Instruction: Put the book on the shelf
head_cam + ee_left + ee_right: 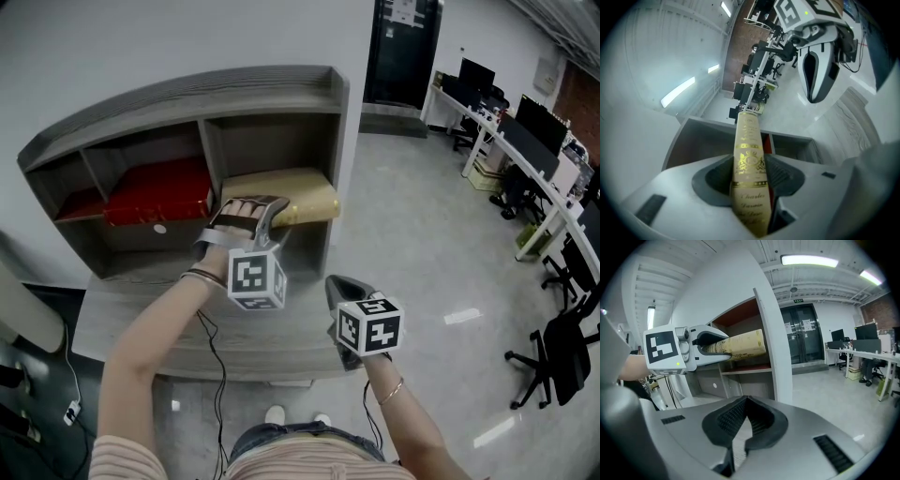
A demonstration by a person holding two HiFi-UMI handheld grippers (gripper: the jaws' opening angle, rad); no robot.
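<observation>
Grey left gripper (pixel 267 214) and right gripper (pixel 339 286), black-white marker cubes (pixel 256 277), black cables (pixel 217 366); striped sleeves (pixel 122 459), bracelets (pixel 204 277), denim shorts (pixel 281 436), white shoes (pixel 275 413).

A dark double door (pixel 403 47) stands at the back. Right of it runs a row of white tables (pixel 548 202) with black monitors (pixel 530 141) and office chairs (pixel 562 361). Well left of it lies a red book (pixel 159 192).

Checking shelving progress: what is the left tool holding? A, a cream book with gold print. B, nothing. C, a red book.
A: the left tool is clamped on the cream book, its gold-printed spine standing between the jaws.
</observation>
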